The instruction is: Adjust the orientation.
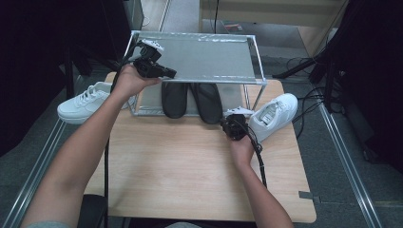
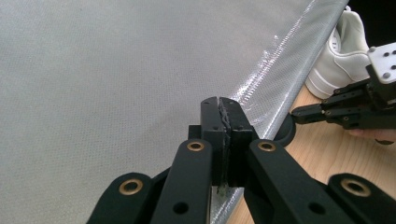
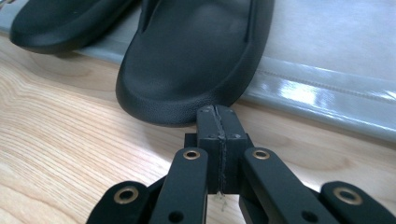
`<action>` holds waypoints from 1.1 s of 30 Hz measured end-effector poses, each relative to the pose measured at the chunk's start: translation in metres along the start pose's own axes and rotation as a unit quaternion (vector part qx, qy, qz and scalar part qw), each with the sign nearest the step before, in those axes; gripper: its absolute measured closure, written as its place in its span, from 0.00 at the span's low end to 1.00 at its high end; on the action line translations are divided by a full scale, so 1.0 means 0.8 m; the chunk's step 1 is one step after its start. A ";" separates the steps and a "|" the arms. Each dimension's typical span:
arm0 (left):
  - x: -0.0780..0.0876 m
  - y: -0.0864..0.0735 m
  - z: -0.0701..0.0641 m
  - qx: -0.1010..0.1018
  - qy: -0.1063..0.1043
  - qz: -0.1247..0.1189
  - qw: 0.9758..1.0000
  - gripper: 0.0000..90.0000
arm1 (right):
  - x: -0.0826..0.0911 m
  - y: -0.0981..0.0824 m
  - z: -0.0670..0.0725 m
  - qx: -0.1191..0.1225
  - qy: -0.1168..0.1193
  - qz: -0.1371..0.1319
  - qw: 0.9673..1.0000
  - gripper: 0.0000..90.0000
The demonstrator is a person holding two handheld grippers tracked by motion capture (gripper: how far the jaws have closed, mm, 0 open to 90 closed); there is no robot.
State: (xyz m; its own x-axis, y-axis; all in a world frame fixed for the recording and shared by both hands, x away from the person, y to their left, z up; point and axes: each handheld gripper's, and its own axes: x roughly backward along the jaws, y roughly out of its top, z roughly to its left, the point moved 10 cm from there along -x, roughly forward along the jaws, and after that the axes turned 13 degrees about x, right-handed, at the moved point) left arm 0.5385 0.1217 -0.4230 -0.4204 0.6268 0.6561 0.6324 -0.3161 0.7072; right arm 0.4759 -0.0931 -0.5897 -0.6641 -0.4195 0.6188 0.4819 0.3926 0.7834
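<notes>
We see two black slippers lying side by side on the lower shelf of a metal-framed rack. The right black slipper has a smooth, matte, rounded end with a fine pebbled texture along its sole edge; this end overhangs the shelf's front edge onto the wooden table. The left black slipper lies just beside it, with its end at the same edge.

We hold the right gripper low over the table, its jaws pressed together with nothing between them and the tips just in front of the right slipper's end; whether they touch it we cannot tell. We hold the left gripper at the front edge of the rack's grey mesh top shelf, jaws likewise pressed together and empty.

One white sneaker lies on the table just right of the right gripper, beside the rack's right front post. Another white sneaker hangs over the table's left edge. The near half of the table offers open room.
</notes>
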 end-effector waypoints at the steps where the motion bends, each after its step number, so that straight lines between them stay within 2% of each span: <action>1: 0.000 0.000 0.000 0.000 0.000 0.000 1.000 1.00 | 0.000 0.000 0.000 0.000 0.000 0.000 1.000 1.00; 12: 0.000 0.000 0.000 -0.001 -0.002 0.000 1.000 1.00 | -0.027 0.024 0.027 0.003 0.020 0.001 1.000 1.00; 22: 0.001 -0.001 0.001 -0.001 -0.002 -0.007 1.000 1.00 | -0.042 0.039 0.045 0.005 0.036 0.002 0.999 1.00; 26: 0.001 0.000 0.001 0.009 0.002 -0.010 1.000 0.97 | -0.030 0.041 0.053 0.016 0.044 -0.003 0.999 0.99; 28: 0.002 0.000 0.001 0.004 0.010 -0.008 1.000 0.95 | -0.021 0.043 0.059 0.015 0.057 -0.010 0.998 0.97; 33: 0.006 0.001 0.002 0.010 0.019 -0.011 1.000 0.82 | 0.004 0.040 0.073 0.030 0.090 -0.017 0.995 0.87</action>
State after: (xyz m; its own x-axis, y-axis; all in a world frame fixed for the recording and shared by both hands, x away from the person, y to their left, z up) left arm 0.5382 0.1255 -0.4196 -0.4592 0.6051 0.6503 0.6356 -0.2875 0.7164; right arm 0.4562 -0.0339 -0.5661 -0.5640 -0.5711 0.5964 0.4227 0.4208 0.8027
